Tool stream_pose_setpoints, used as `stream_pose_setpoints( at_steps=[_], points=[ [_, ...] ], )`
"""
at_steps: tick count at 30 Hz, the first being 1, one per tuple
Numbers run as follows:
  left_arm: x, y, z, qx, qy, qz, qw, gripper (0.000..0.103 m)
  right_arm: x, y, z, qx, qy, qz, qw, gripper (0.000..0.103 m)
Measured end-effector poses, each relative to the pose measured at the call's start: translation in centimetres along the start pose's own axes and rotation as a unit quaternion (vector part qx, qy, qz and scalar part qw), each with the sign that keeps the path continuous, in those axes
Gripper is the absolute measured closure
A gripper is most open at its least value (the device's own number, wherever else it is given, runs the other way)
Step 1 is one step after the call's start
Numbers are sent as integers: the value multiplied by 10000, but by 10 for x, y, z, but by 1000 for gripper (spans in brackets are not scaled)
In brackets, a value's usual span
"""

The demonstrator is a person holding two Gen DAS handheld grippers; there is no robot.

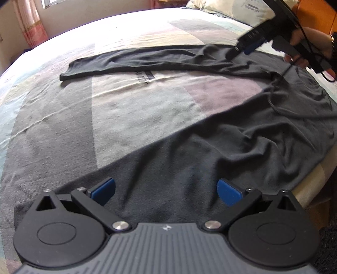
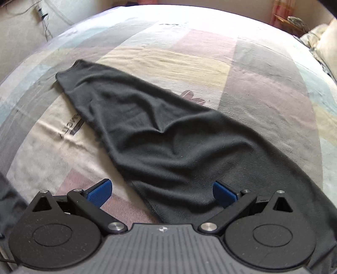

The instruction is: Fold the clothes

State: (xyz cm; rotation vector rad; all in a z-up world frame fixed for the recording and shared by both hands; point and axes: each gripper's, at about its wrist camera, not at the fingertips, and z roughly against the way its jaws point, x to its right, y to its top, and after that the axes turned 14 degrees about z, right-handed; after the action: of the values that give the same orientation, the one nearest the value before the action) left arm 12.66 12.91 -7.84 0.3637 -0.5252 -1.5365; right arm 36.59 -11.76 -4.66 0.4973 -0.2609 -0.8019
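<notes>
A dark grey long-sleeved garment (image 1: 231,147) lies spread on the bed. One sleeve (image 1: 130,63) stretches out flat to the left, wrinkled. My left gripper (image 1: 166,187) is open just above the garment's body, with nothing between its blue pads. A hand (image 1: 305,40) holds my right gripper (image 1: 232,52) with its tip down at the sleeve's shoulder end. In the right wrist view the right gripper (image 2: 162,189) is open over the wide base of the sleeve (image 2: 147,118), which runs away to its cuff (image 2: 67,73).
The patchwork bed sheet (image 1: 137,105) covers the mattress. A pillow (image 1: 238,10) lies at the head of the bed. The bed's edge (image 1: 311,185) drops off at the right. A black cable (image 1: 273,99) trails across the garment. A pink curtain (image 1: 31,25) hangs far left.
</notes>
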Motion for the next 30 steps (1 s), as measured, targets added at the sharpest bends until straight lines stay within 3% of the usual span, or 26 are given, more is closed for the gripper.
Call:
stream_pose_setpoints(
  at_steps=[10, 14, 18, 24, 30],
  points=[
    [3, 2, -17, -228, 141, -1, 9996, 1, 27, -17, -28, -232, -37, -394, 9989, 0],
    [2, 0, -20, -297, 120, 22, 9995, 1, 38, -30, -19, -220, 52, -496, 9985, 0],
    [3, 2, -21, -263, 82, 7, 9996, 1, 54, -37, 7, 38, -319, -548, 9980, 0],
    [8, 5, -23, -304, -37, -15, 9995, 1, 118, -67, 2, -184, -950, -1674, 9811, 0],
    [9, 5, -19, -309, 90, -41, 9995, 1, 131, -100, 6, -361, -1278, -1411, 9810, 0]
  ],
)
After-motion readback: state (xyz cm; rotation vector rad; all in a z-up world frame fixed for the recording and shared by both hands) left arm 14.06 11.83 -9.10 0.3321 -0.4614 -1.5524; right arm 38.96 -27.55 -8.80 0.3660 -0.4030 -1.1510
